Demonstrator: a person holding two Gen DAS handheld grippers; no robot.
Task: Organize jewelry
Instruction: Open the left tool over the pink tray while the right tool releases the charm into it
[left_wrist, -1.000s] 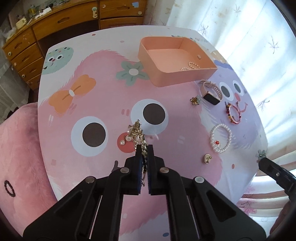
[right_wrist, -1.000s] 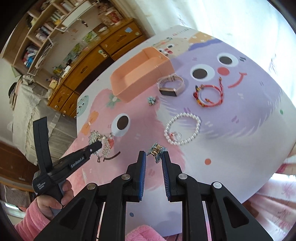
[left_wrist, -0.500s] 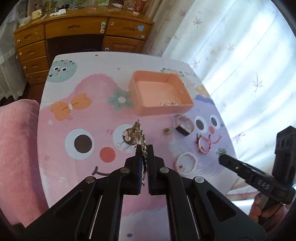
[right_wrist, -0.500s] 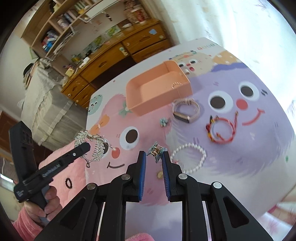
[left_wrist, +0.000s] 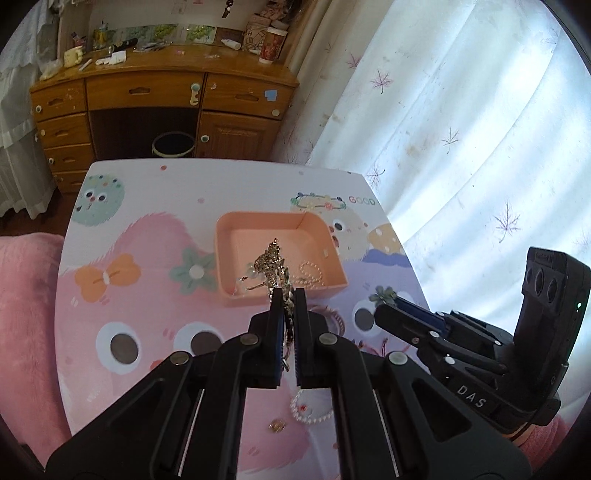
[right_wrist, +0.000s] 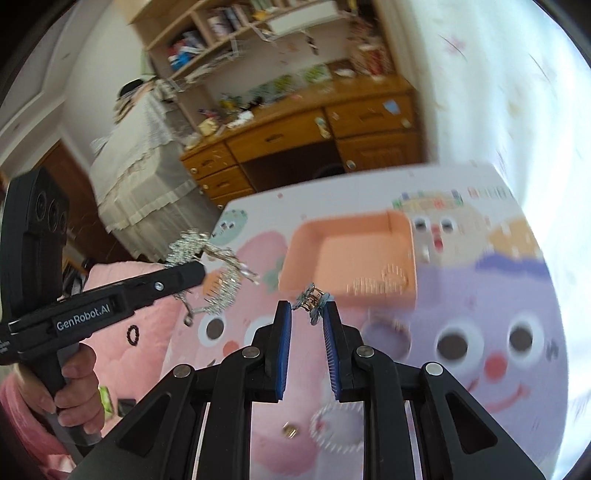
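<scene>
My left gripper (left_wrist: 289, 295) is clamped on a sparkly silver tiara (left_wrist: 272, 263), holding it in the air with the pink tray (left_wrist: 258, 225) behind it. My right gripper (right_wrist: 308, 314) pinches a small flower earring (right_wrist: 311, 300) between its fingertips, off the table (left_wrist: 147, 192), near the tray's front wall.

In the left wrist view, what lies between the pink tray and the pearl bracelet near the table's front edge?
Between the pink tray and the pearl bracelet, the left gripper fills the stretch, shut on the sparkly hair comb; the table beneath is hidden.
</scene>
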